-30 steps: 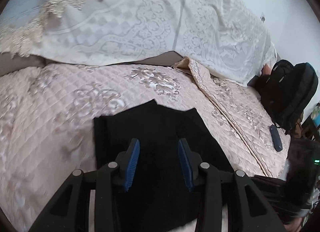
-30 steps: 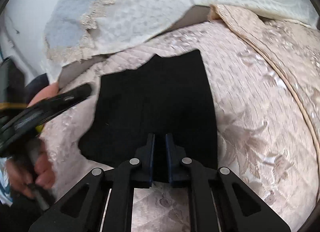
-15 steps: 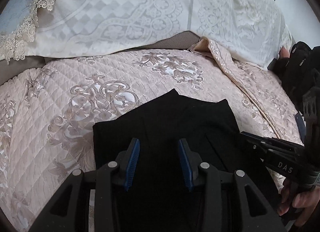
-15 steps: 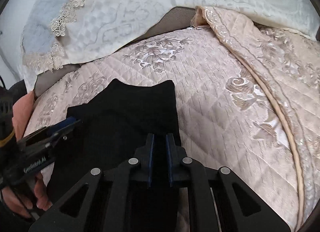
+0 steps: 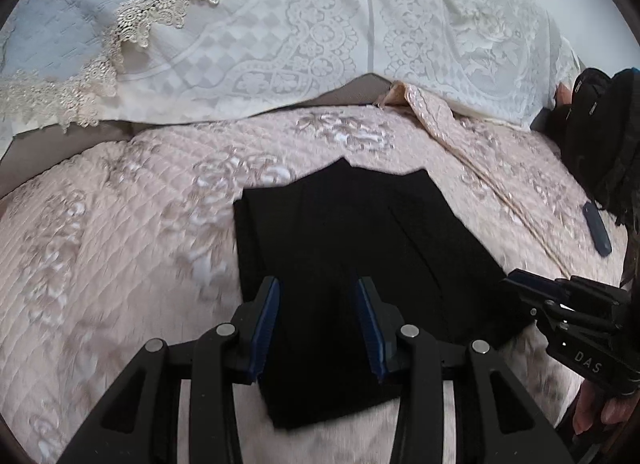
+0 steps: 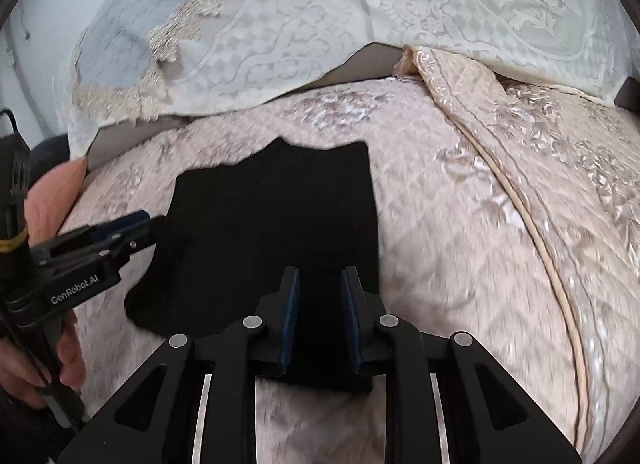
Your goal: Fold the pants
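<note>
Black pants point(image 5: 344, 264), folded into a compact, flat, roughly rectangular stack with a notched far edge (two peaks toward 12 o'clock), lying on the quilted pink bedspread point(image 5: 120, 248). Left gripper point(image 5: 318, 324) hovers over the near edge, jaws spread, holding nothing. Right gripper point(image 6: 319, 318), jaws parted, sits at the stack's 4 o'clock corner. Lace pillows point(image 5: 280, 36) lie beyond.

Soft even daylight, no hard shadows; motion blur on bedspread point(image 5: 120, 248); fisheye edges vignetted.
</note>
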A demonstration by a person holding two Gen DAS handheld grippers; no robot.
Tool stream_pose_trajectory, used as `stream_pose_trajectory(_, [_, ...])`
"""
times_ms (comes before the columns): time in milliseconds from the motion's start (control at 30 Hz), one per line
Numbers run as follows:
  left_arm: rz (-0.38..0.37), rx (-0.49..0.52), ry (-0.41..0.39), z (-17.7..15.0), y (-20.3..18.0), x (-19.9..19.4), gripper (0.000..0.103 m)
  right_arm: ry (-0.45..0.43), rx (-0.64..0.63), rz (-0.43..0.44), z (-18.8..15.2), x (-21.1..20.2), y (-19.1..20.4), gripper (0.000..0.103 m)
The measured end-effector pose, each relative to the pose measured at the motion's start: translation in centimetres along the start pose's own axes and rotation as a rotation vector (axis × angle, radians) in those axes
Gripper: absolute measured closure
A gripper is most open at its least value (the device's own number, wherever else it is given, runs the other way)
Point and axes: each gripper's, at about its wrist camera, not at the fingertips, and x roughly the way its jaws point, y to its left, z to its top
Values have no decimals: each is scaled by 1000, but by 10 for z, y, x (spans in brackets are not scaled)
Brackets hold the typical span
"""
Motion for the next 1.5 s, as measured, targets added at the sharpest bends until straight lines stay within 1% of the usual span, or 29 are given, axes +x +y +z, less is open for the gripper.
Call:
stream_pose_trajectory(133, [9, -4, 12, -15, -2, -8, 61, 8, -24, -21, -14, 0, 6, 80])
stream_pose_trajectory(233, [14, -3, 31, -21, -4, -8, 61, 18, -31, -27, -16, 3, 5, 80])
stream_pose_trajectory(600, [0, -9, 58, -29, -7, 2, 60, 24, -13, -20, -16, 7, 3, 78])
stream_pose_trajectory(933, [-3, -10, 55, -30, -7, 4, 59, 26, -25, -30, -18, 10, 5, 77])
stream_pose_trajectory(1000, [-5, -5, 55, -30, -7, 5, 58, 29, -24, -30, -18, 10, 5, 77])
stream_pose_trajectory(1133, [-8, -2, 49, -30, -5, 11, 50, 43, -17, -19, -16, 12, 3, 77])
stream_pose_trajectory(1167, [-6, -1, 49, -29, -5, 12, 50, 50, -13, -17, -15, 12, 2, 77])
stream_pose_trajectory(1233, [-22, -24, 55, -26, -2, 6, 50, 64, 4, -19, -12, 7, 3, 77])
stream_pose_trajectory(1300, [-35, -39, 39, -27, 2, -5, 50, 45, 13, -16, -11, -4, 6, 77])
stream_pose_trajectory(1367, [-32, -38, 24, -31, 5, -15, 50, 28, 12, -7, -14, -13, 9, 76])
stream_pose_trajectory(1400, [-37, -41, 22, -35, 7, -19, 50, 21, 10, -3, -18, -19, 11, 70])
stream_pose_trajectory(1433, [-40, -46, 27, -39, 9, -23, 50, 16, 10, 1, -21, -24, 13, 57])
stream_pose_trajectory(1467, [-42, -50, 30, -42, 12, -26, 50, 16, 11, 7, -24, -27, 15, 52])
stream_pose_trajectory(1500, [-45, -55, 31, -46, 14, -30, 50, 17, 13, 16, -27, -30, 16, 49])
